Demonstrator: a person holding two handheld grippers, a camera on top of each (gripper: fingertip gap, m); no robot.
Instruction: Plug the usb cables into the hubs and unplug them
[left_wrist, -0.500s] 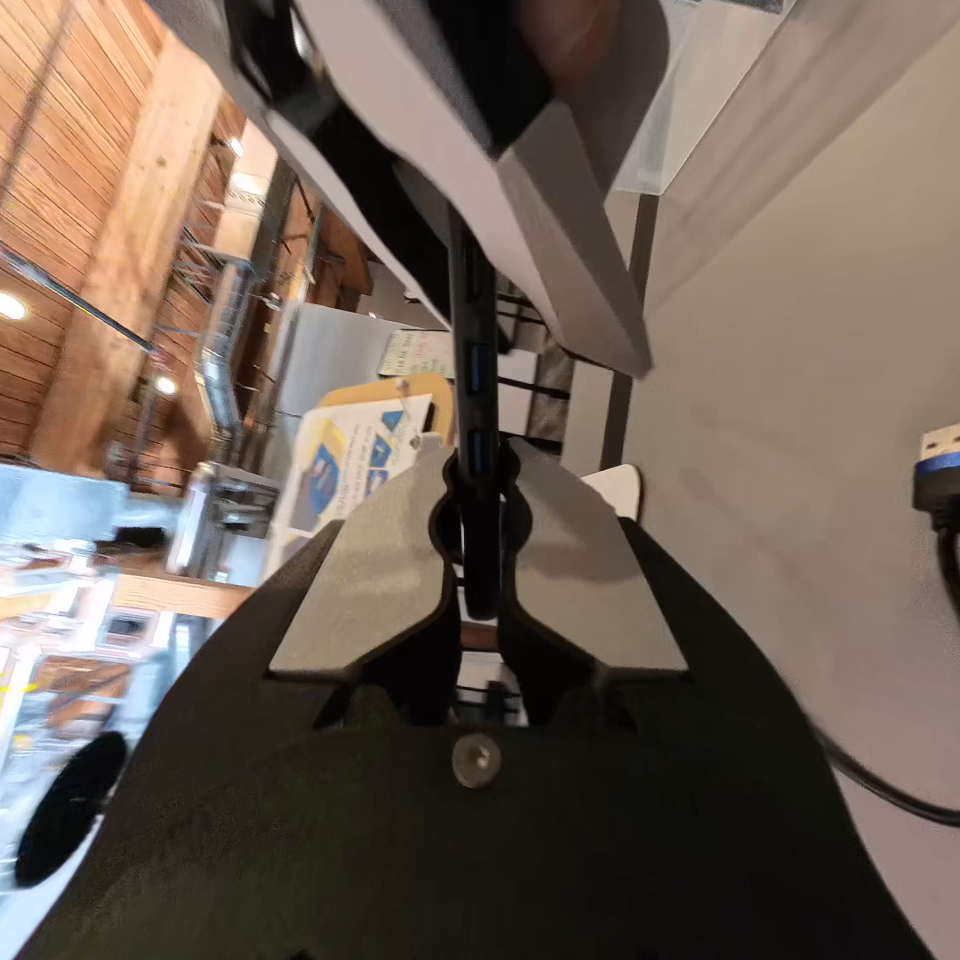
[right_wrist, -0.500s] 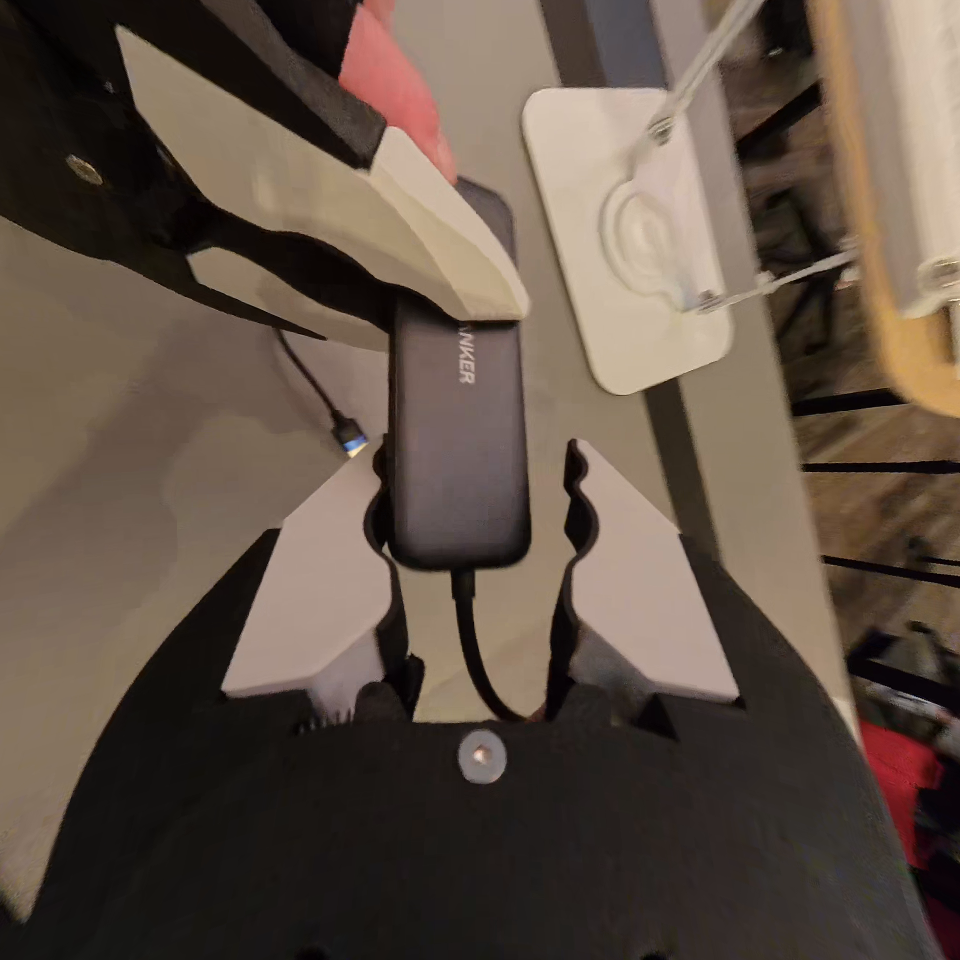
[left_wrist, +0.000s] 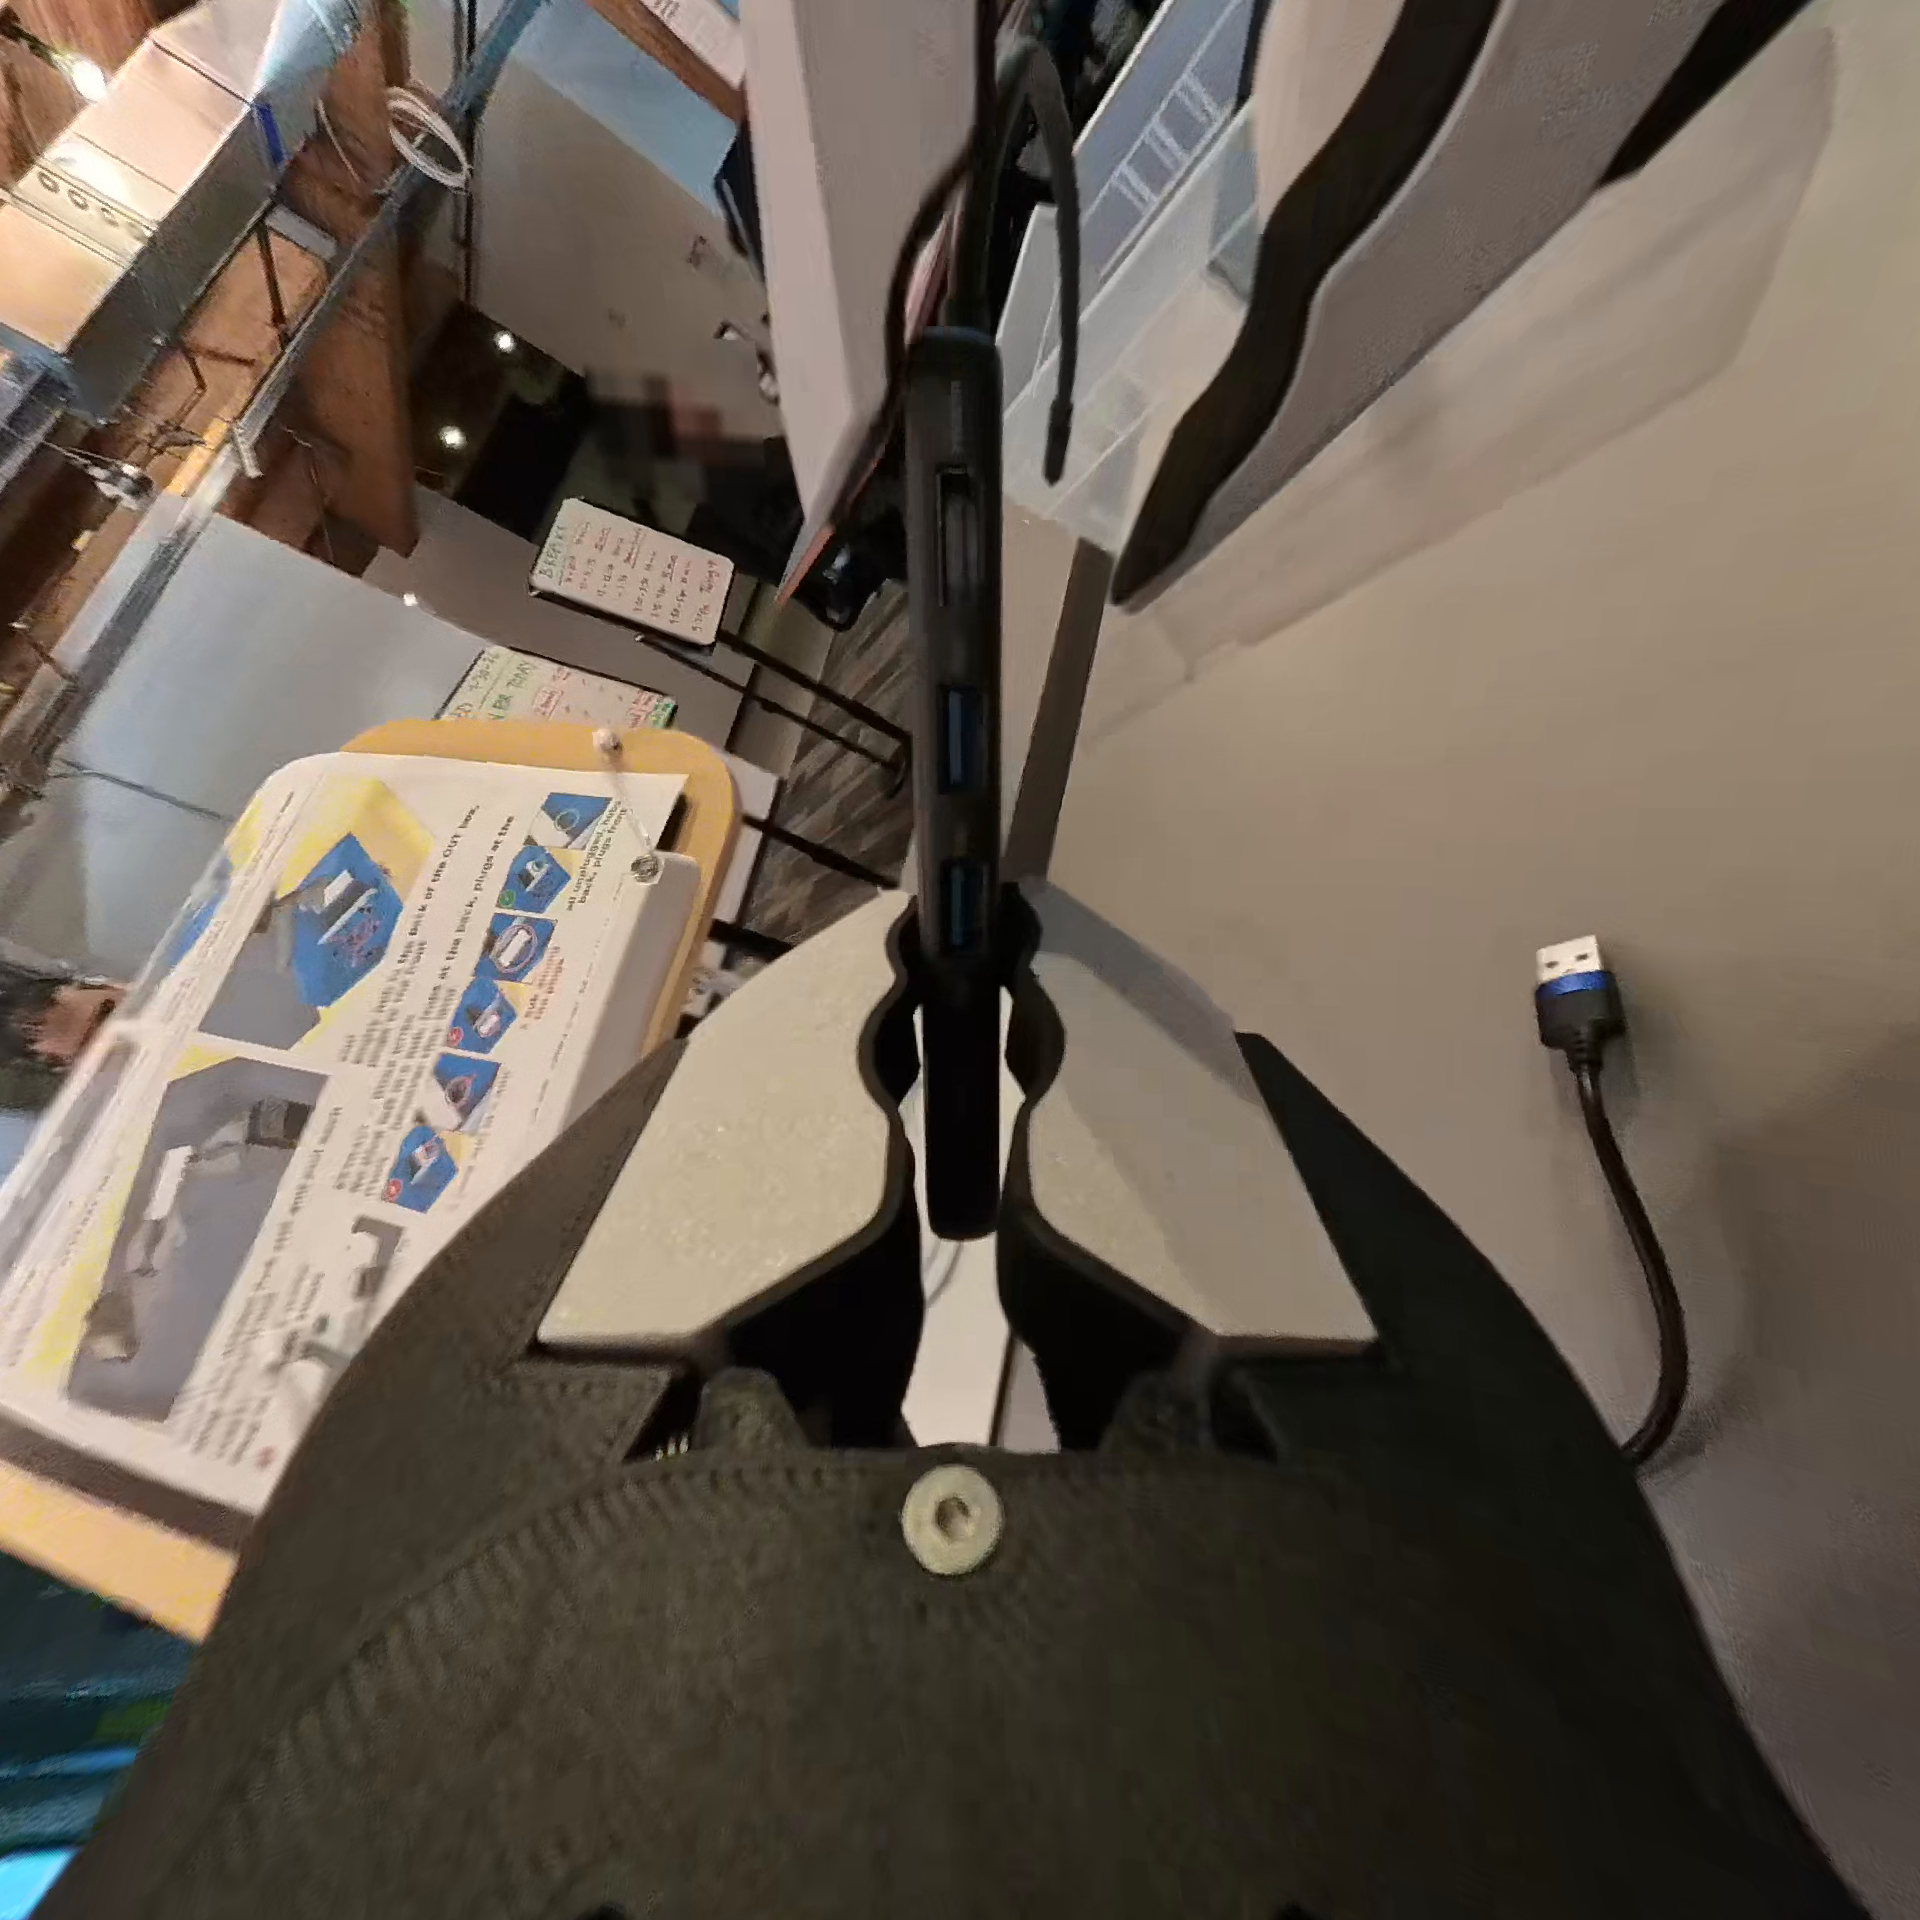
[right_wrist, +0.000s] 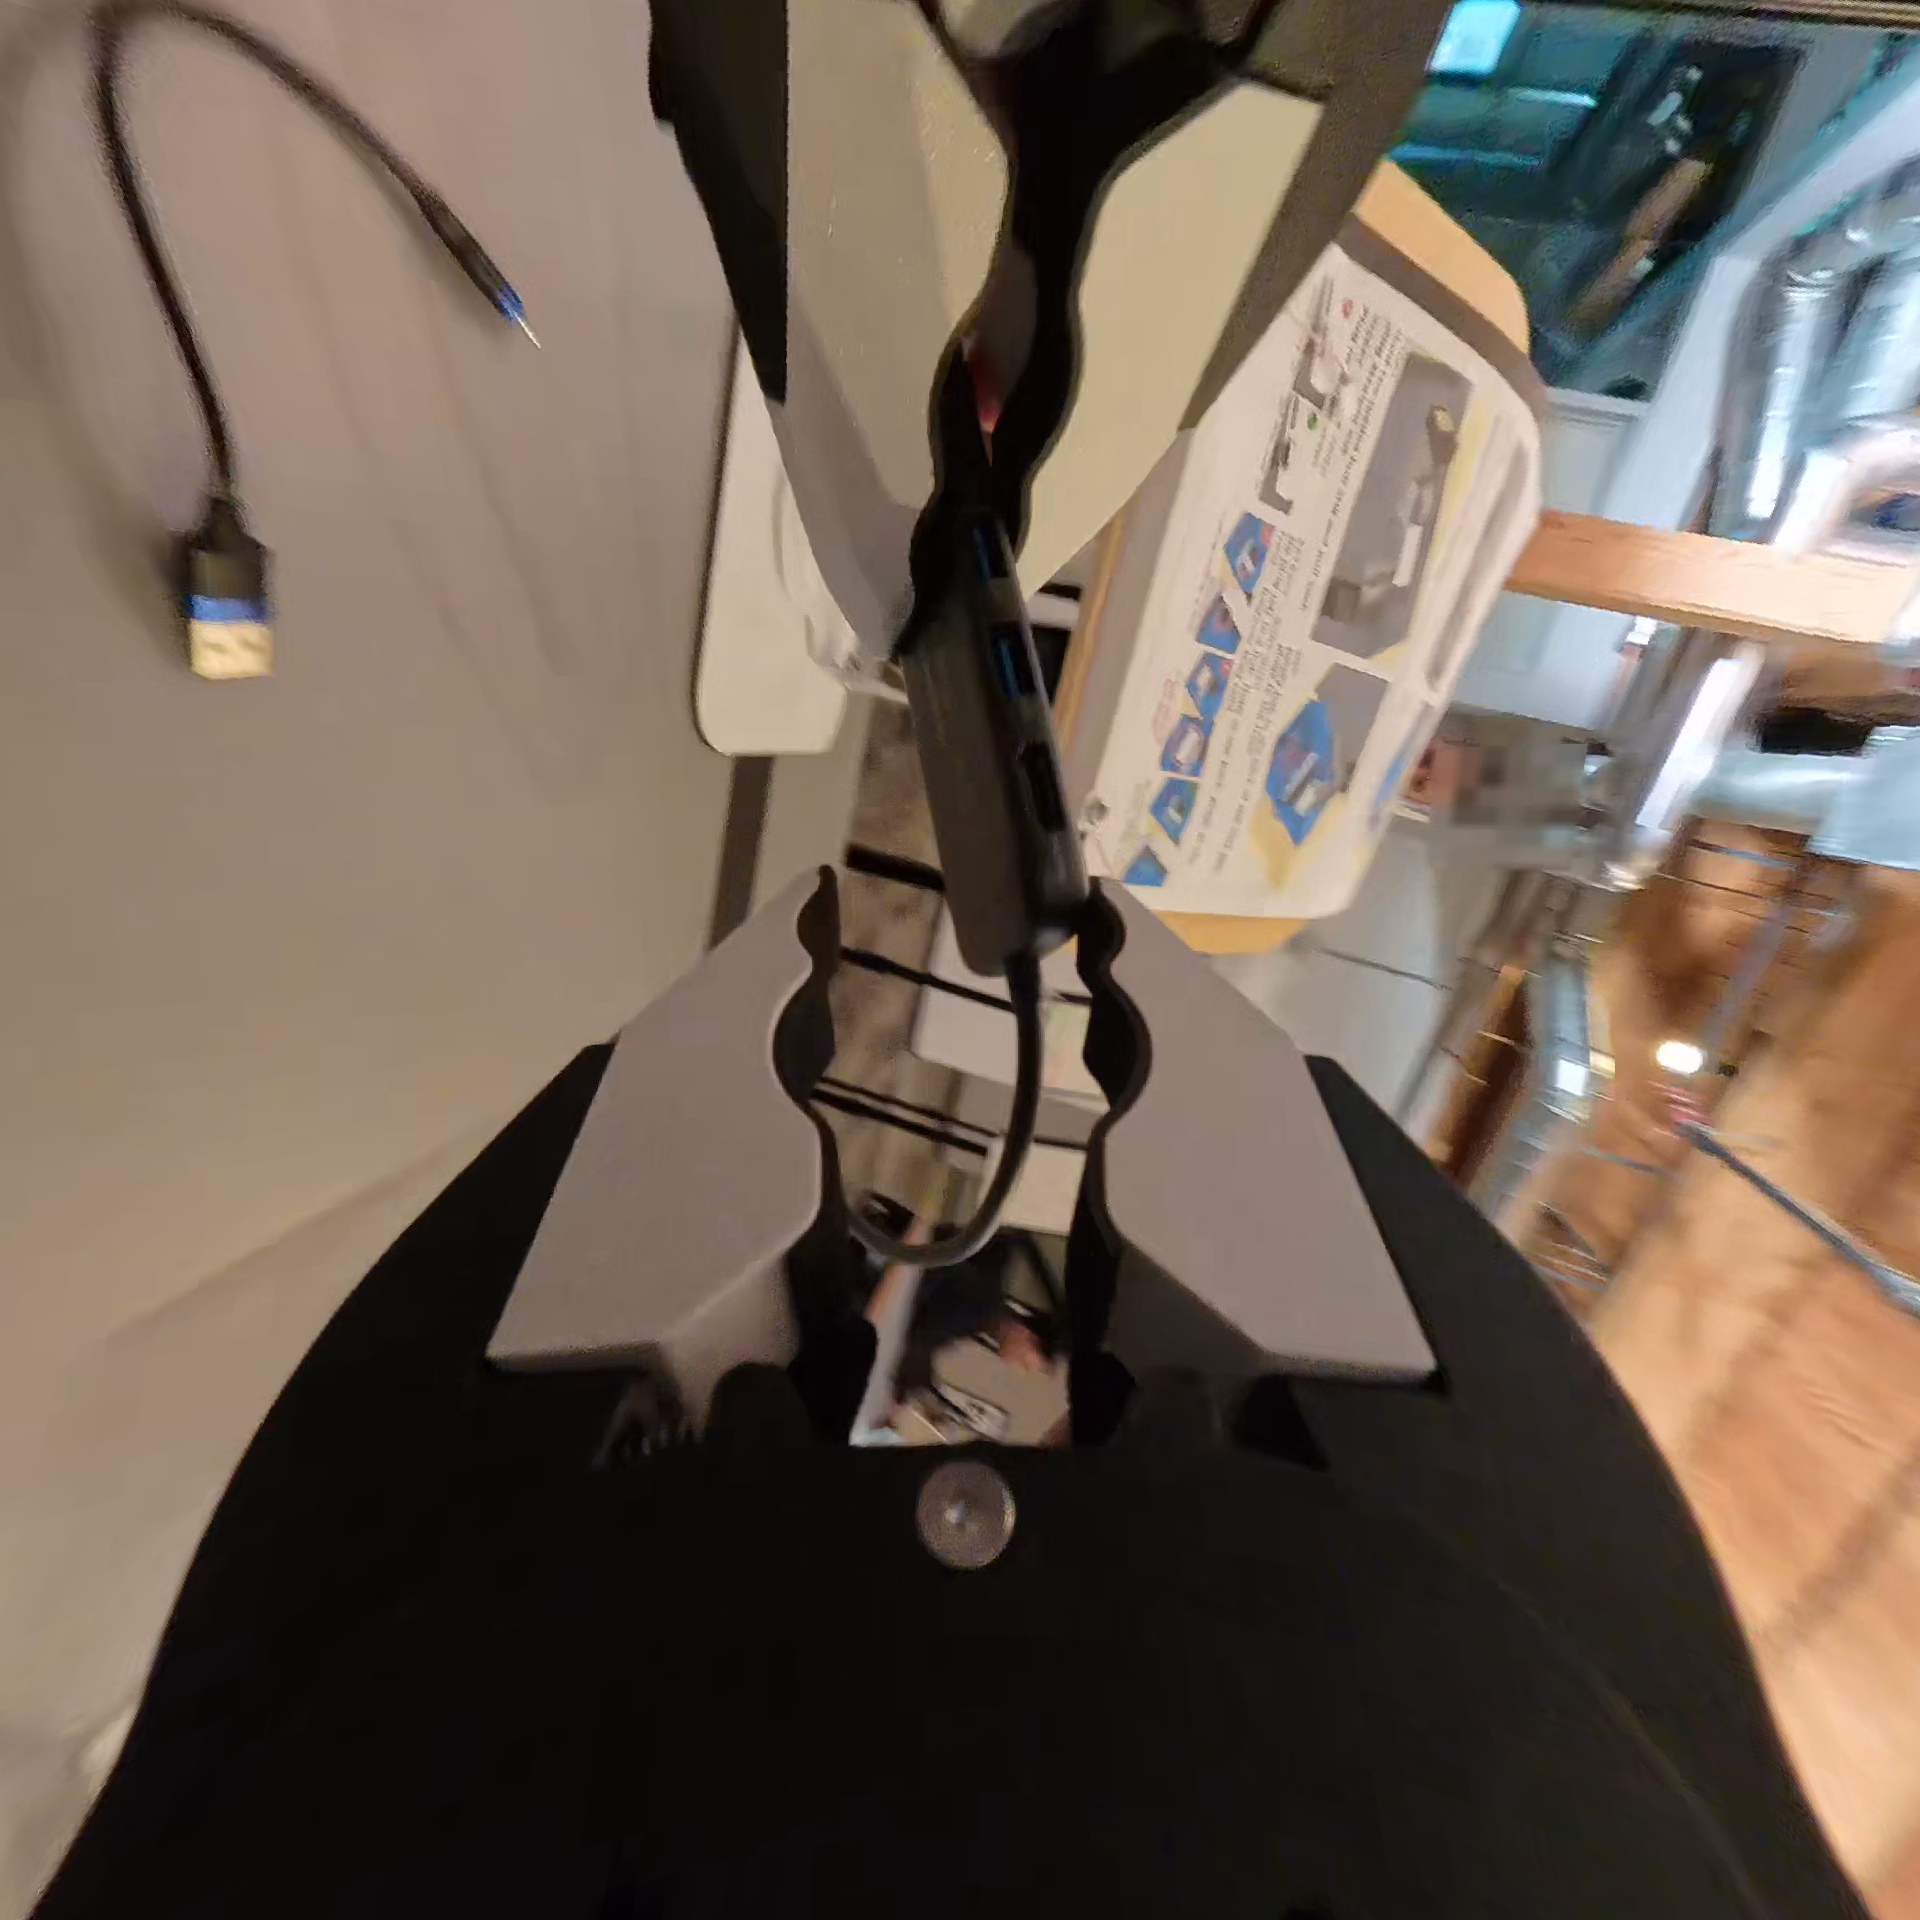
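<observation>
Item: dark USB hub (left_wrist: 954, 790), slim bar form, lifted off the grey worktop (left_wrist: 1455, 831) and held edge-on. Left gripper (left_wrist: 961, 935): fingers clenched on the hub's lower end, long axis running straight out along the fingers; two blue USB-A ports face this camera above the grip, with a slot port farther up. Right gripper (right_wrist: 961, 914): fingers parted, gripping nothing; the hub's cabled end (right_wrist: 1023, 930) sits just at the fingertips, near the right-hand finger, and the hub's own short lead (right_wrist: 1013, 1122) loops down through the gap. Item: loose USB cable, black with a blue band and metal USB-A plug (right_wrist: 229, 623), lying flat on the worktop, its small far tip (right_wrist: 509, 307) also free; unplugged, well apart from the hub. In the right wrist view the plug lies to the left of the parted fingers; in the left wrist view the same plug (left_wrist: 1574, 987) lies to the right of the held hub. Judgement: the free right gripper is the one placed to fetch the plug and bring it to the blue ports. Writing: printed instruction sheet (left_wrist: 343, 1039) on a wooden board behind, and handwritten boards farther back; no brand mark legible on the hub in these views.
</observation>
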